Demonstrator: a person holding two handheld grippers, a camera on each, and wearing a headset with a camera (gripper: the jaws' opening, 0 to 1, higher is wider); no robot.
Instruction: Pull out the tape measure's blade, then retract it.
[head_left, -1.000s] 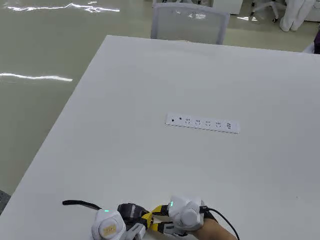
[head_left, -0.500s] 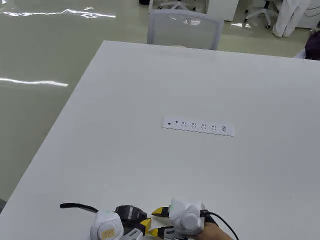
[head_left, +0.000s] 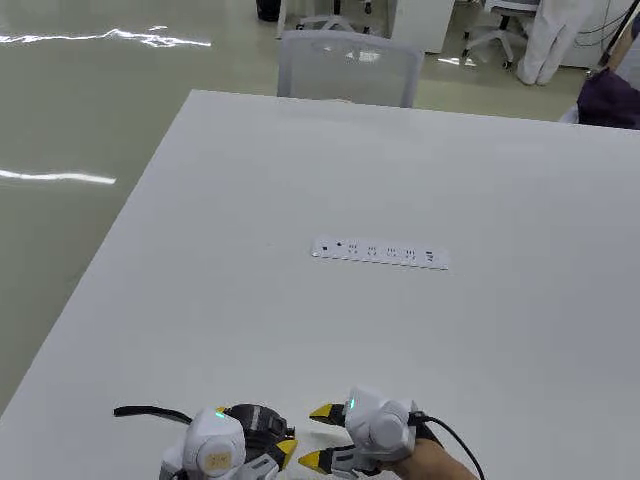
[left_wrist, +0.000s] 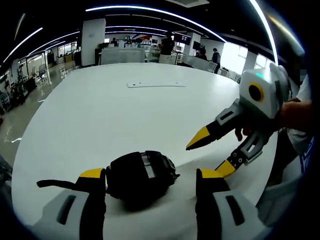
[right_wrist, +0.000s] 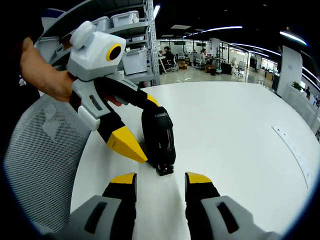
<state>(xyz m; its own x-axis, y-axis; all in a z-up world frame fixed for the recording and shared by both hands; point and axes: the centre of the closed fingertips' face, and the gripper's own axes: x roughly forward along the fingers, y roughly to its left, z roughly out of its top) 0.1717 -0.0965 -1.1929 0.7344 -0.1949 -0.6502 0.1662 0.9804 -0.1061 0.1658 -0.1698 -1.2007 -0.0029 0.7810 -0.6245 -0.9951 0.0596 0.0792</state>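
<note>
Yellow-tipped jaws of the left gripper (left_wrist: 152, 174) stand spread to either side of the black tape measure (left_wrist: 142, 172). In the left gripper view one jaw lies against the case, while a strip of white table (left_wrist: 100, 110) shows between the case and the other jaw. The right gripper view also shows a yellow tip against the side of the case, with the second jaw running along its far side.

The right gripper (right_wrist: 161, 179) has its jaws parted too, with nothing between them. Their tips sit just short of the tape measure's end, where a small dark hook piece (right_wrist: 165, 170) rests on the table. No blade can be seen drawn out of the case. In the left gripper view, the right gripper comes in from the right with its two tips apart and pointing at the case.

The tape measure lies flat on the table close to the near edge, nearer the left edge than the right. Its thin black strap (head_left: 150, 411) trails along the surface toward the left edge.

A white power strip (head_left: 380, 253) lies well away around the middle of the table, roughly parallel to the far edge. Just beyond that far edge stands a grey mesh chair (head_left: 345, 65), on a glossy pale floor (head_left: 70, 120).
</note>
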